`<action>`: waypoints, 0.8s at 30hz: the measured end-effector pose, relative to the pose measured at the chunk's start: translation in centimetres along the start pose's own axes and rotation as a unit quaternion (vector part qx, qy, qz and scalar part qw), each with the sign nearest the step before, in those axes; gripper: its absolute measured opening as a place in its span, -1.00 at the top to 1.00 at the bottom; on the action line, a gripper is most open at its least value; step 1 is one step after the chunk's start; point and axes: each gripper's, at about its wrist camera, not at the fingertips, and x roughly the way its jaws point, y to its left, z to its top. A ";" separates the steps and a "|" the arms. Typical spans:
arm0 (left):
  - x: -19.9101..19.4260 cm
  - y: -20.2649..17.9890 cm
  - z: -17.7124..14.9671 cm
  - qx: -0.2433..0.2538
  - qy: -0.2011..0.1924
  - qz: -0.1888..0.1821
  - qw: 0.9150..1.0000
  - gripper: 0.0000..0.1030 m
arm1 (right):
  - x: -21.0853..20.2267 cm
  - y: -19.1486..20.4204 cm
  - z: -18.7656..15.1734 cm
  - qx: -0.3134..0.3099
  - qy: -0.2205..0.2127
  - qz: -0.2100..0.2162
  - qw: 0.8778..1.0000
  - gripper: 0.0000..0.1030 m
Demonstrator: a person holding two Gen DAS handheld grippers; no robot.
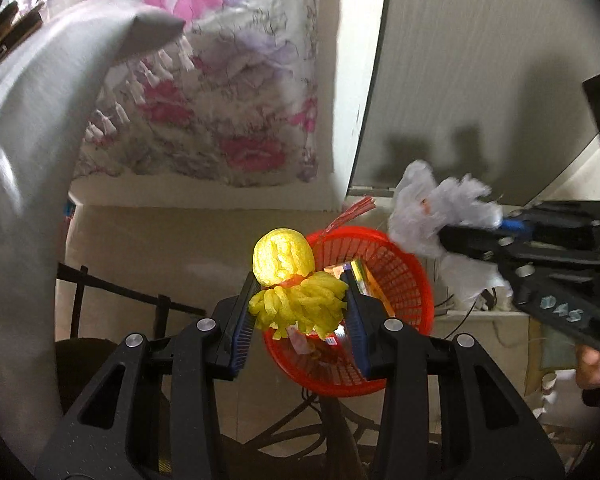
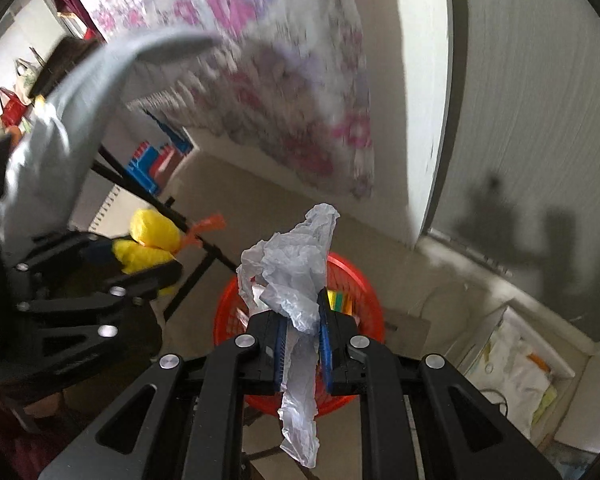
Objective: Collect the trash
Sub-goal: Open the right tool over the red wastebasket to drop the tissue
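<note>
Yellow foam netting [image 1: 296, 292] sits pinched in the left gripper [image 1: 300, 308] and crumpled white plastic film [image 2: 296, 280] in the right gripper [image 2: 304, 340], both fingers clamped, poised above the red mesh basket [image 1: 400, 280] at lower centre, presumably for dropping.

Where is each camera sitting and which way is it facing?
Left wrist: on the left tongs, angled down at the red basket; they clamp yellow foam netting; the right tongs show at right.
Right wrist: on the right tongs, looking down at the basket, clamping a crumpled white plastic bag; the left tongs show at left.
Shared: basket, both loads, floral cloth.
</note>
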 end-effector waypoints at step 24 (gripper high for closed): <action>0.3 0.7 -0.8 -0.008 0.007 -0.001 1.000 0.20 | 15.2 -0.7 -4.1 0.024 0.131 -0.018 0.991 0.62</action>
